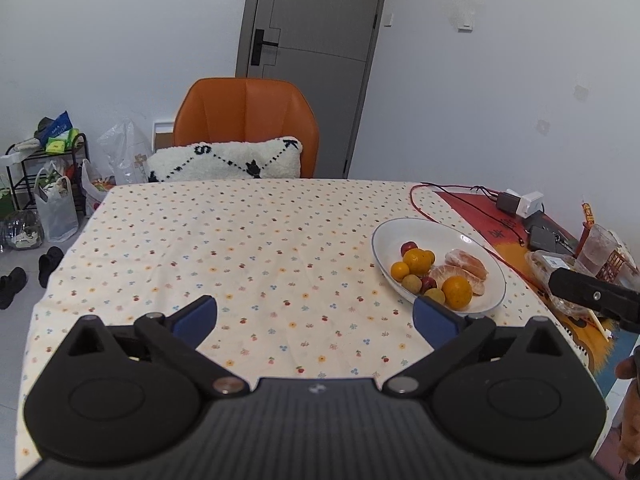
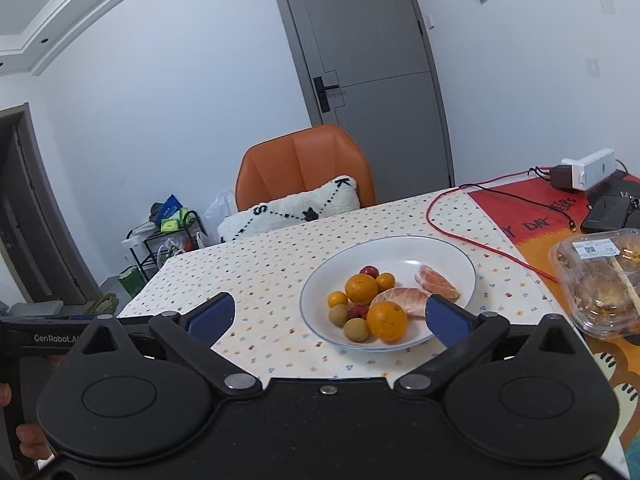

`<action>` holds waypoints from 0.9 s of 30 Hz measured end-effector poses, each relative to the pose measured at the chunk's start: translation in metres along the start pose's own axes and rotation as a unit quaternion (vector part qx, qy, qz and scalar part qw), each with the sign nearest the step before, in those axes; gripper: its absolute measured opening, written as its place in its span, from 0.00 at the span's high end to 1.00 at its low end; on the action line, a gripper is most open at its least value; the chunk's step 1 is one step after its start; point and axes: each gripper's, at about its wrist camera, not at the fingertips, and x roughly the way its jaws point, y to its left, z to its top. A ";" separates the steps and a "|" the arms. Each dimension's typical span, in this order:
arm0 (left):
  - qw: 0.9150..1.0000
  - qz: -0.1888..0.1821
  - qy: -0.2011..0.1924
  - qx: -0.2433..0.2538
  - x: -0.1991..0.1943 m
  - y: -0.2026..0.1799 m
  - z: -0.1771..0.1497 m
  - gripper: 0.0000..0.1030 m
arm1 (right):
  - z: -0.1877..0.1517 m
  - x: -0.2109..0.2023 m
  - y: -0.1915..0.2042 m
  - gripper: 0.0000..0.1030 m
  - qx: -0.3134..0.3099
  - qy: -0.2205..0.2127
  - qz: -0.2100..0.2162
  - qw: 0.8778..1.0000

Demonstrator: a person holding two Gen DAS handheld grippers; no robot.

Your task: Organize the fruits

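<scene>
Above the near edge of the table (image 1: 248,240), hovering with blue fingers (image 1: 200,316) spread wide and grasping nothing: left gripper (image 1: 316,316), only flowered cloth showing between its pads. Alongside, likewise released and empty: right gripper (image 2: 328,316), its right pad (image 2: 448,318) overlapping the near rim of the white plate (image 2: 400,248) in that view, contact not discernible.

Sitting toward the table's right edge, holding all the visible fruit: that plate, carrying two large oranges (image 2: 387,321), smaller orange fruits (image 2: 337,299), two tan round fruits (image 2: 356,329), small red fruits (image 2: 369,271) and peeled citrus segments (image 2: 438,282), everything bunched at the near side and touching. Lying beyond the plate at the right edge, lid closed over brown food not clearly identifiable: clear plastic box (image 2: 600,280).

Looking largely done, judging by fruit all gathered on the plate. Risking, on any fresh reach, a nudge to the crowded pile, sending round fruit rolling over the shallow rim onto the cloth; squashing of soft segments under hard pads; snagging of the red cable (image 2: 460,236) trailing just beside the plate's far side.
</scene>
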 end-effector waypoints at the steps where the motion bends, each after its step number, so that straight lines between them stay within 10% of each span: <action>1: 1.000 0.001 -0.002 0.001 -0.004 0.001 -0.001 0.00 | 0.000 -0.003 0.002 0.00 0.000 -0.001 0.003 1.000; 27: 0.999 0.019 -0.028 0.005 -0.084 0.018 -0.018 0.00 | -0.003 -0.066 0.071 0.00 -0.043 0.015 0.057 0.997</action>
